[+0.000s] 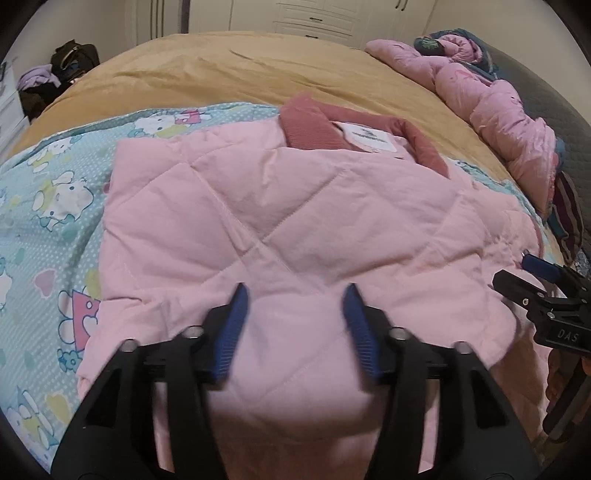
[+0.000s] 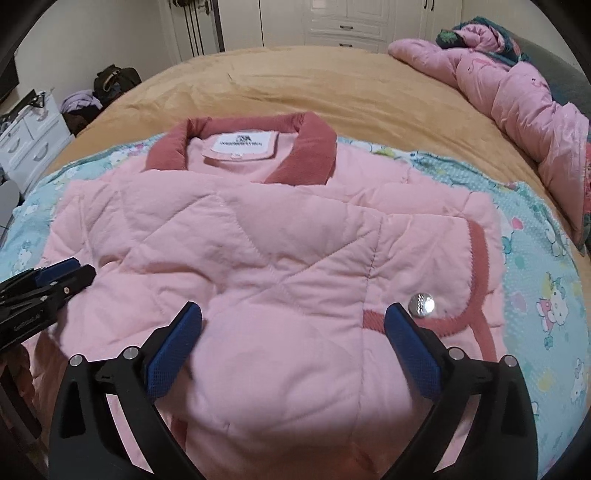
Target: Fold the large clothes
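Observation:
A pink quilted jacket (image 1: 266, 214) with a dark pink collar (image 1: 314, 125) lies partly folded on a Hello Kitty sheet (image 1: 44, 206). It also fills the right wrist view (image 2: 258, 251), collar (image 2: 240, 147) at the far side, a silver snap button (image 2: 421, 304) at the right. My left gripper (image 1: 297, 295) is open, its blue-padded fingers apart just above the jacket's near part, holding nothing. My right gripper (image 2: 293, 314) is open too, over the jacket's near hem. Each gripper shows at the edge of the other's view: the right one (image 1: 543, 291), the left one (image 2: 55, 280).
The sheet lies on a tan bedcover (image 2: 332, 88). A crumpled pink puffer coat (image 2: 517, 96) lies along the bed's far right. A dark bag and clothes (image 2: 110, 85) sit left of the bed by a white drawer unit (image 2: 29, 140). White wardrobes (image 2: 354, 22) stand behind.

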